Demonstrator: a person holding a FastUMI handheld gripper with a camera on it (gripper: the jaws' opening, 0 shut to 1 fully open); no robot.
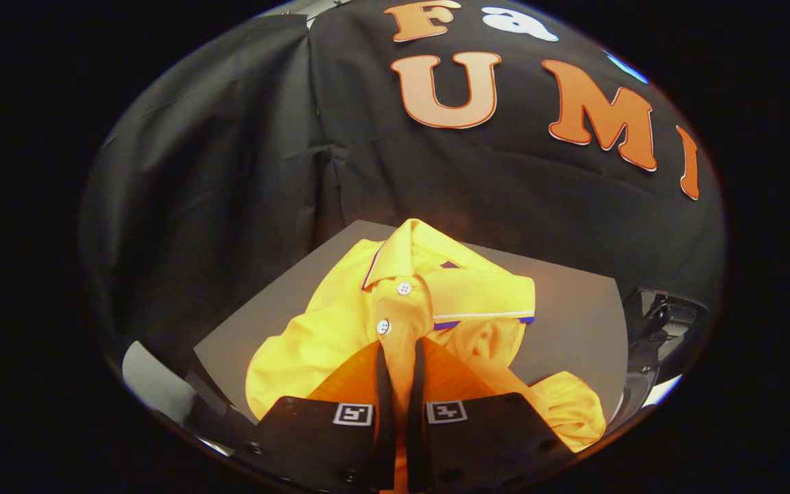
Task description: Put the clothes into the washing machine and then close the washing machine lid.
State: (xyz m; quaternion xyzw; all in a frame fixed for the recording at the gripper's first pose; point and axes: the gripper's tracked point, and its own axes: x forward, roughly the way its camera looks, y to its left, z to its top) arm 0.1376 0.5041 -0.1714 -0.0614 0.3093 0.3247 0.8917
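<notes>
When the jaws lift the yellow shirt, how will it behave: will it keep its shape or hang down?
The yellow shirt will probably hang limp: it is soft cloth lying crumpled in folds on the grey board. It seems light, so a small pinch may carry it. The gripper has its jaws nearly closed on a fold near the buttons; loose parts like the sleeve may trail and drag.

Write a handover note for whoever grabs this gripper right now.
Gripper: fingers nearly closed, pinching a fold of the yellow polo shirt just below its buttons.
Shirt: bunched up on the grey board, collar pointing away from the fingers.
Done: shirt gripped.
Left: lift the shirt, put it into the washing machine, then close the lid.
</notes>
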